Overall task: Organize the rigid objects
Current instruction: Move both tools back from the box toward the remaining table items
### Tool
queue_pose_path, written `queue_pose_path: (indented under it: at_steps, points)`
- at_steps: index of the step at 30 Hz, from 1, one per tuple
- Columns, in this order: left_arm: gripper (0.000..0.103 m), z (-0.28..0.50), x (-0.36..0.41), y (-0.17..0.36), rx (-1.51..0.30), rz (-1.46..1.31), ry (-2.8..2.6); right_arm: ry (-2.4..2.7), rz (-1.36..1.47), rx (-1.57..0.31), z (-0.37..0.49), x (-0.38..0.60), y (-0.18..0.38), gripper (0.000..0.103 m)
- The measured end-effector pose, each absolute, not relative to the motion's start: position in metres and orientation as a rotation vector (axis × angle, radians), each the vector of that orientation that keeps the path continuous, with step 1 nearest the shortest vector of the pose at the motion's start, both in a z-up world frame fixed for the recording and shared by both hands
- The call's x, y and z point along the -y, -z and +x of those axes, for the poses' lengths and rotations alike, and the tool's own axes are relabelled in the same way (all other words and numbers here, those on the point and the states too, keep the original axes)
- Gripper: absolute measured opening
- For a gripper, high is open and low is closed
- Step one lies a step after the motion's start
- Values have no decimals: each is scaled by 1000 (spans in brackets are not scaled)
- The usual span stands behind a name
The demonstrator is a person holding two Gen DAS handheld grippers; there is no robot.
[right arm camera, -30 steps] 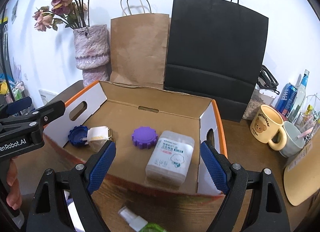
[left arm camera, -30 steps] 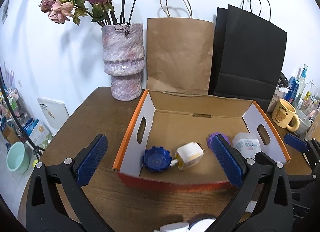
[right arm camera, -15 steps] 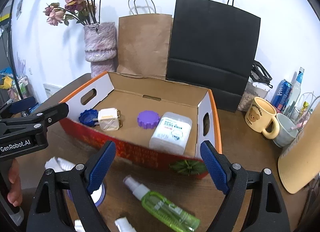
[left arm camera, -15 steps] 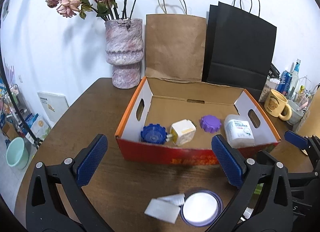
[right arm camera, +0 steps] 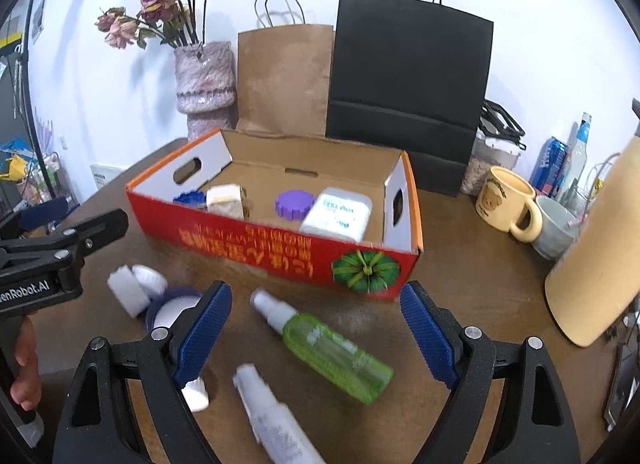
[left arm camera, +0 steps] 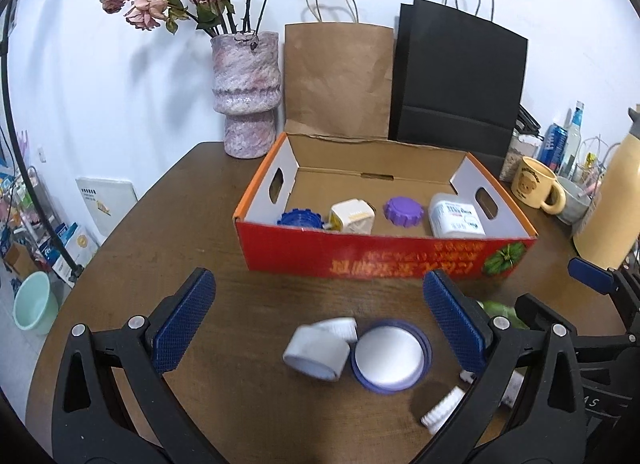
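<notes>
Left hand-held gripper (left arm camera: pixel 318 324): you hold it tilted downward over the near part of the surface (left arm camera: pixel 248 304), jaws spread wide, nothing between the pads.
Below the left jaws: a white cap (left arm camera: pixel 318 348) lies on its side, touching a round purple-rimmed lid (left arm camera: pixel 390 356).
Right hand-held gripper (right arm camera: pixel 316 332): you hold it tilted downward too, to the right of the left one, jaws wide apart and gripping nothing.
Between the right jaws: a green spray bottle (right arm camera: pixel 328 344) lies flat, nozzle toward the box; a white spray bottle (right arm camera: pixel 272 420) lies nearer to you, just beside it.
Your left hand: a few fingers (right arm camera: pixel 24 368) show at the left edge of the right wrist view, wrapped on the left tool's grip.
Box (left arm camera: pixel 360 256): red cardboard, open-topped, just beyond both tools on the surface.
Inside the box, left to right: blue toothed lid (left arm camera: pixel 300 220), cream plug adapter (left arm camera: pixel 352 216), purple toothed lid (left arm camera: pixel 403 211), white rectangular container (left arm camera: pixel 456 216).
Far side: vase of dried roses (left arm camera: pixel 246 92), brown paper bag (left arm camera: pixel 338 80), black paper bag (left arm camera: pixel 460 80).
Right of the box: yellow bear mug (left arm camera: pixel 538 187).
</notes>
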State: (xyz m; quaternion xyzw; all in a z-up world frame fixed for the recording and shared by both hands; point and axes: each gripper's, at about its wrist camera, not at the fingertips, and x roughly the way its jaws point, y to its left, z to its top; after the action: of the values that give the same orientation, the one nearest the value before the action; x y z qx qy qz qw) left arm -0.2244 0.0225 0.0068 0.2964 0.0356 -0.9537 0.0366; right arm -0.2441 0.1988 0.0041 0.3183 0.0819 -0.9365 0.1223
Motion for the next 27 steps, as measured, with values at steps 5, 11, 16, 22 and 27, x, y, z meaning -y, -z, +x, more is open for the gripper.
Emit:
queue_pose_path:
  at_steps: [5, 11, 16, 22, 27]
  points:
    - [103, -207, -30, -2, -92, 924, 2941, 2718, 937, -253, -226, -201, 1, 90]
    - [103, -189, -40, 6, -68, 951, 2956, 2684, 974, -280, -209, -202, 14, 90]
    - [103, -176, -47, 17, -45, 989, 2959, 2655, 1003, -312, -197, -205, 25, 90]
    - [103, -166, -53, 25, -25, 1024, 2959, 2622, 1029, -353, -186, -209, 36, 90]
    - [103, -161, -55, 33, -28, 1059, 2954, 2591, 1057, -399, -180, -212, 46, 90]
